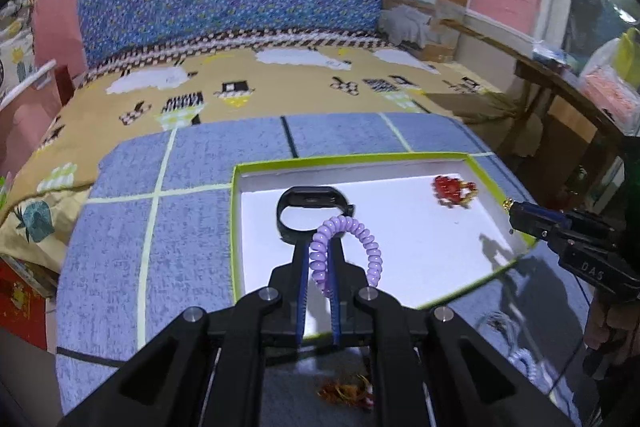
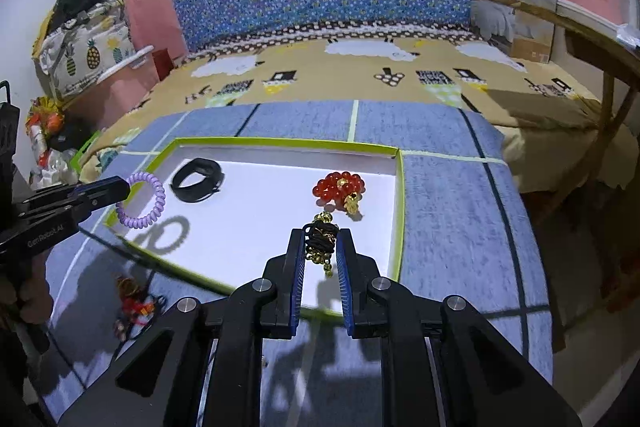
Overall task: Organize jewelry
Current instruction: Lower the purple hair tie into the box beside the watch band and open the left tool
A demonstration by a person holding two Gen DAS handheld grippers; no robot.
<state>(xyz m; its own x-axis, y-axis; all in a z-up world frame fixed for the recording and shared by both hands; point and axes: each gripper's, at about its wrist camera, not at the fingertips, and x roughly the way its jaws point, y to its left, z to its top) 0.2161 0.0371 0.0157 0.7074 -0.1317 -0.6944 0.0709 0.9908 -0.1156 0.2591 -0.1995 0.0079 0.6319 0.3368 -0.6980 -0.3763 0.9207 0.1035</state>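
Bedroom clutter frames the scene: a blue floral board stands upright behind a tan patterned bedspread point(image 1: 280, 87), and on the spread lies a blue checked cloth point(image 1: 160, 227) that carries the landmark, a shallow white tray with a green rim point(image 2: 400, 187).

Inside the tray, toward its far left corner, rests a black wristband point(image 2: 197, 183); toward its far right side sits a red bead bracelet point(image 2: 340, 187) with a gold charm. Outside the tray, on the cloth before its near edge, lies a loose red and gold tangle point(image 2: 134, 301).

Above the tray's left edge, the left gripper point(image 1: 320, 259) is clenched on a lilac coil hair tie point(image 1: 344, 247), pinching one side of the loop. Over the tray's near middle, the right gripper point(image 2: 322, 247) is clamped on a black cord with gold beads point(image 2: 320, 243).

Both pieces look very light and limp. The coil should spring and sway, so a pinch across one strand suits it; the cord may snag on the ridged pads when let go.
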